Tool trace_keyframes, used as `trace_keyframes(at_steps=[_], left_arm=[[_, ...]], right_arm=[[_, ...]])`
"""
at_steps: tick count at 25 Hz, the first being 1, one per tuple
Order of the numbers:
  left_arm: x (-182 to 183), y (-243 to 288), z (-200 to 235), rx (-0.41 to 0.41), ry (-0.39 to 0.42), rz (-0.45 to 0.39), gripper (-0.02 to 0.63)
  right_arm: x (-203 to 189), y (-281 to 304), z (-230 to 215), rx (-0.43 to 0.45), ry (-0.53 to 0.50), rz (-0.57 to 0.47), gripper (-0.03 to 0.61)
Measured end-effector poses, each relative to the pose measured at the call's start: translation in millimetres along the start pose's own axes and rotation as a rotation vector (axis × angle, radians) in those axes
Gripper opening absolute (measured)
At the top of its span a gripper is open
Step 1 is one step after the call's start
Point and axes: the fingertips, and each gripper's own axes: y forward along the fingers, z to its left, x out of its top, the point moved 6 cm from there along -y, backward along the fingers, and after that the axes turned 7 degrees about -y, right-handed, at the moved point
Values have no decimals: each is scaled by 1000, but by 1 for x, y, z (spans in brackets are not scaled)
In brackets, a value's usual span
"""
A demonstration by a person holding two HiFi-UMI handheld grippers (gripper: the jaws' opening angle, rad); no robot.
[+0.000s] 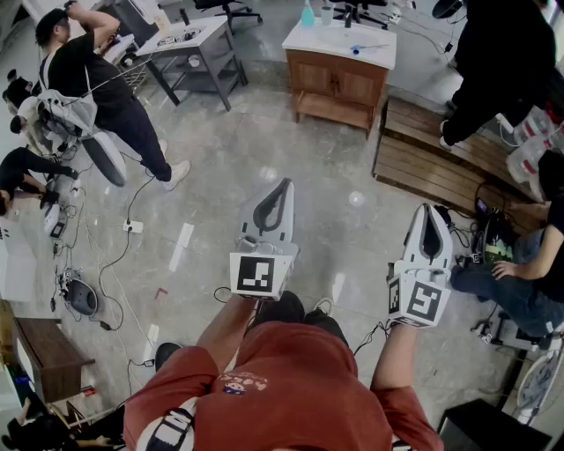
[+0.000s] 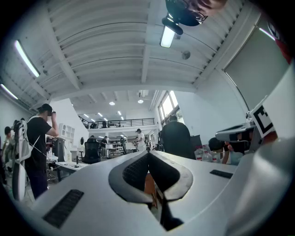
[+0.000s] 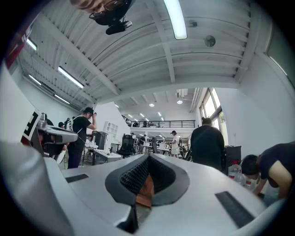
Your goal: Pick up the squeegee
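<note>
Left gripper [image 1: 285, 185]: your smooth white shell, ribbed dark jaws pressed together, empty.
Right gripper [image 1: 428, 210]: same build, closed, empty.
Squeegee: cannot tell where.
Floor [image 1: 220, 150]: glossy grey stone.
Room: open workshop, wooden cabinet [image 1: 339, 84].

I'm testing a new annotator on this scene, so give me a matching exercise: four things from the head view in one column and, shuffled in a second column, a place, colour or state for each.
Column one
1. left gripper
2. bottle
3. cabinet
4. shirt of the person holding the grippers

Column two
A. red
B. stands on the cabinet
C. fingers shut, nothing between them
D. brown wood with a white top

Pairs: 1-C, 2-B, 3-D, 4-A
</note>
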Motion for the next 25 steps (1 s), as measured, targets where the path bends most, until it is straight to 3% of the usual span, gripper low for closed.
trace_keyframes(at_steps=[6,15,20,25], left_arm=[[-10,29,-19,40,33,0,17],[-29,91,0,56,12,2,17],[-50,145,35,61,3,14,17],[-73,207,105,67,1,0,17]], right_arm=[[-14,25,-25,43,20,-14,6],[-32,96,-27,76,-42,20,6],[-48,161,-21,72,-31,36,8],[-67,248,8,51,-16,46,8]])
